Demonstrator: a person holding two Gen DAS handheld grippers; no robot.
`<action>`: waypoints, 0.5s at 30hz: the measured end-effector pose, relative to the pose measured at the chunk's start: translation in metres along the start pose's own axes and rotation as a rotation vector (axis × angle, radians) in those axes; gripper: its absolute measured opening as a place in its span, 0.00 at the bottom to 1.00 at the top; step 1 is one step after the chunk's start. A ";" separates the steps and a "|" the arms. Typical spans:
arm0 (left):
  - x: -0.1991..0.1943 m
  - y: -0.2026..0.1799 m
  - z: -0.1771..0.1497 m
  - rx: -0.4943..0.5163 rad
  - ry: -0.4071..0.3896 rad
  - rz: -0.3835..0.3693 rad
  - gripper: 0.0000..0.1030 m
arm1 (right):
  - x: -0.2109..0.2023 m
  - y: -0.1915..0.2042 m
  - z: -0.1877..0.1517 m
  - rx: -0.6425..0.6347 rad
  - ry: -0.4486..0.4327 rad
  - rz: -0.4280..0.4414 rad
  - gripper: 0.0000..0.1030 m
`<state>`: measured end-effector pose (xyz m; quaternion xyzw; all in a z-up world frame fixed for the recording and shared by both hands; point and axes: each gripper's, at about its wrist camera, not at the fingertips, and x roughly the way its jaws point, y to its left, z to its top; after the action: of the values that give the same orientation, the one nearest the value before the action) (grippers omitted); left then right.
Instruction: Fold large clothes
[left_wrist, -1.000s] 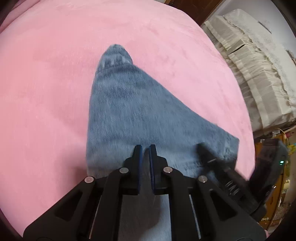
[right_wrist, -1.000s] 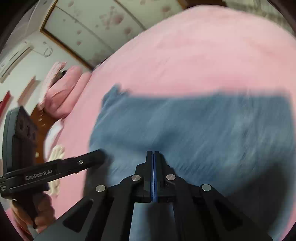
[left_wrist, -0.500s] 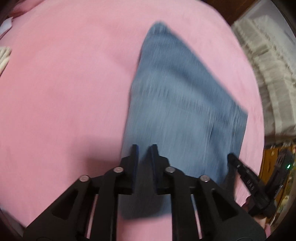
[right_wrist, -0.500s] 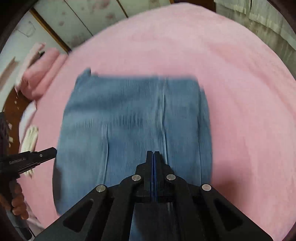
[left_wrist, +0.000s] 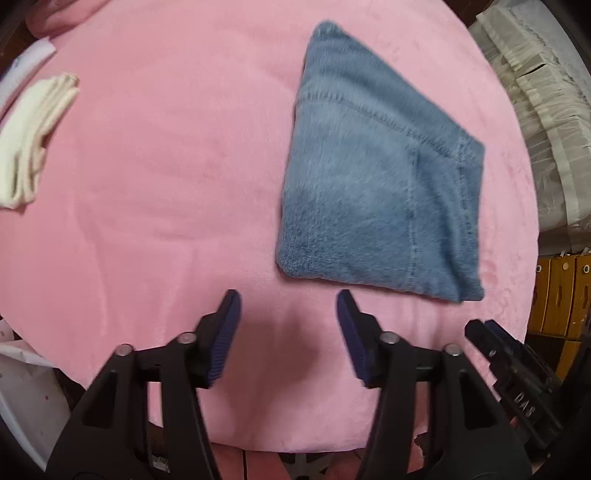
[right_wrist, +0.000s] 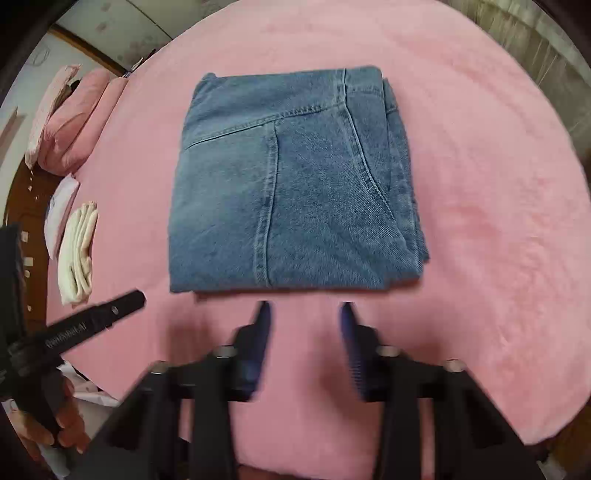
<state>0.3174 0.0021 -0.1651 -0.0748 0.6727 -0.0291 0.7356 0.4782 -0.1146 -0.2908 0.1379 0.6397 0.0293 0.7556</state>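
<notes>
Blue jeans (right_wrist: 291, 184) lie folded into a flat square on the pink blanket (right_wrist: 498, 221). They also show in the left wrist view (left_wrist: 376, 184), up and right of centre. My left gripper (left_wrist: 288, 314) is open and empty, just short of the jeans' near edge. My right gripper (right_wrist: 304, 317) is open and empty, close to the near edge of the jeans. The left gripper also shows at the left of the right wrist view (right_wrist: 122, 306); the right gripper shows at the lower right of the left wrist view (left_wrist: 480, 328).
A folded cream cloth (right_wrist: 79, 251) and a white cloth (right_wrist: 59, 210) lie at the blanket's left edge. Pink pillows (right_wrist: 81, 118) sit beyond them. A cream quilted cover (left_wrist: 535, 92) and wooden boxes (left_wrist: 561, 295) stand to the right.
Both grippers opened, let go of the jeans and pulled back towards the near edge. The jeans now lie flat and folded on the blanket.
</notes>
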 end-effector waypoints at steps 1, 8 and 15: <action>-0.008 -0.003 -0.002 0.004 -0.013 0.001 0.62 | -0.010 0.001 0.002 -0.010 -0.003 -0.018 0.55; -0.051 -0.027 -0.015 0.133 -0.103 0.006 0.67 | -0.048 0.017 -0.012 -0.070 -0.013 -0.045 0.74; -0.058 -0.045 -0.020 0.193 -0.113 0.000 0.68 | -0.048 0.023 -0.005 -0.096 0.004 -0.032 0.76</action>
<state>0.2943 -0.0354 -0.1031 -0.0054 0.6243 -0.0894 0.7760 0.4676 -0.1023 -0.2400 0.0913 0.6411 0.0478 0.7605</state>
